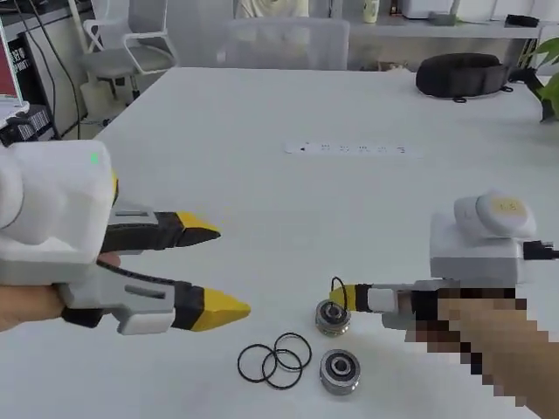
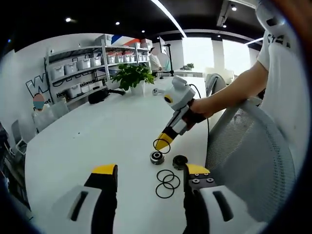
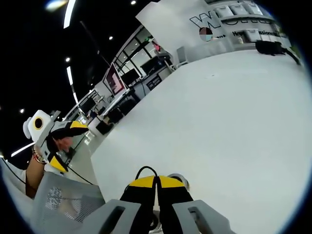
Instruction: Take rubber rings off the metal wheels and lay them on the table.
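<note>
Two metal wheels lie near the table's front edge, one [image 1: 333, 318] under my right gripper's tip and one [image 1: 340, 369] closer to me. My right gripper [image 1: 346, 296] is shut on a black rubber ring [image 1: 337, 286], which loops up just above the first wheel. Three loose black rings [image 1: 276, 359] lie overlapping to the left of the wheels. My left gripper [image 1: 215, 269] hovers open and empty, left of the rings. In the left gripper view, my right gripper [image 2: 165, 140] pinches the ring [image 2: 160, 145] over a wheel [image 2: 157, 157]. In the right gripper view, the ring [image 3: 145, 171] arches over the shut jaws.
A white power strip [image 1: 354, 148] lies mid-table. At the far right end sit a black round cushion [image 1: 461, 74] and a green plant [image 1: 548, 78]. White chairs [image 1: 131, 44] stand beyond the far edge. A wide stretch of bare white tabletop [image 1: 288, 201] lies beyond the wheels.
</note>
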A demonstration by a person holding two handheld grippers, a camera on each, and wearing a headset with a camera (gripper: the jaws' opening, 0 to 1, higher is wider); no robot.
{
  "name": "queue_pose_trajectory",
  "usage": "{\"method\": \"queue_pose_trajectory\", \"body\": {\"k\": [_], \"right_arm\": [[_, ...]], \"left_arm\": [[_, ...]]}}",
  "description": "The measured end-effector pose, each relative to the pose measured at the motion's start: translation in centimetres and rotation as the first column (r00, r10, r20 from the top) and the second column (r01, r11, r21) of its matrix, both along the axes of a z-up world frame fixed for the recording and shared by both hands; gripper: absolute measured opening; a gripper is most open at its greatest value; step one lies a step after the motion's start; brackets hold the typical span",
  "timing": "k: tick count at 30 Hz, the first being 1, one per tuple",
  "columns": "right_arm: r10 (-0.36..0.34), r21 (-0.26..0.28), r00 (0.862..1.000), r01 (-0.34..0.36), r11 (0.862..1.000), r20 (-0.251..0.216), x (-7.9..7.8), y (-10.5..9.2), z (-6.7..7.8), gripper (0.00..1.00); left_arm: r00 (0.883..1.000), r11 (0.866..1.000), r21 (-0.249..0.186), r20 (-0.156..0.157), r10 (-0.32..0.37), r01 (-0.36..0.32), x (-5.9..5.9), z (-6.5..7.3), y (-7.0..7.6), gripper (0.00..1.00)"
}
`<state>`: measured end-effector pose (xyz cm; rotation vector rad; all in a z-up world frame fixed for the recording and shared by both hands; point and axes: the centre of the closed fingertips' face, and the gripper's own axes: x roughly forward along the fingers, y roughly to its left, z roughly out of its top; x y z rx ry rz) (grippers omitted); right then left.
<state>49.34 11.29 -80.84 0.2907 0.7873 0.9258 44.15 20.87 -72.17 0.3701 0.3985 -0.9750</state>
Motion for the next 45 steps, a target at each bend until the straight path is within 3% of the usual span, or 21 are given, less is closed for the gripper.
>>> {"method": "queue_pose_trajectory", "body": {"k": [4,6,9,13,18,25,32,37,45], "right_arm": [[0.008,-0.006,1.0,-0.008,1.0,-0.001,-0.2,0.0,-0.1,0.0],[0.01,-0.006,1.0,-0.01,1.0,-0.002,-0.1,0.0,-0.2,0.0],[0.014,-0.005,1.0,-0.014,1.0,-0.006,-0.2,0.1,-0.2,0.0],[0.026,-0.008,1.0,-0.026,1.0,-0.007,-0.5,0.4,-0.2,0.0],[0.042,-0.013,0.999,-0.042,0.999,-0.009,-0.7,0.5,-0.4,0.0],[0.057,-0.017,0.998,-0.057,0.998,-0.008,-0.9,0.8,-0.5,0.0],[0.096,-0.034,0.995,-0.097,0.995,-0.021,-1.8,1.2,-1.0,0.0],[0.128,-0.059,0.992,-0.128,0.99,-0.008,-2.2,1.6,-1.4,0.0],[0.158,-0.089,0.987,-0.157,0.984,0.002,-2.7,1.9,-1.9,0.0]], "left_arm": [[0.999,0.998,-0.044,-0.018,0.041,-0.042,-0.9,-0.5,0.8,0.52],[0.998,0.997,-0.051,-0.026,0.055,-0.056,-1.2,-1.0,1.1,0.52],[0.994,0.994,-0.048,-0.069,0.09,-0.093,-1.7,-2.4,1.8,0.53],[0.991,0.992,-0.051,-0.079,0.108,-0.112,-2.4,-3.1,1.9,0.54],[0.987,0.985,-0.099,-0.092,0.132,-0.141,-2.9,-3.4,1.6,0.55],[0.986,0.983,-0.11,-0.097,0.137,-0.148,-3.0,-3.6,1.5,0.59],[0.984,0.985,-0.104,-0.127,0.126,-0.14,-3.4,-4.3,1.3,0.64],[0.981,0.982,-0.125,-0.147,0.123,-0.142,-3.6,-4.3,0.9,0.75],[0.98,0.982,-0.126,-0.159,0.121,-0.142,-3.7,-4.5,0.9,0.76]]}}
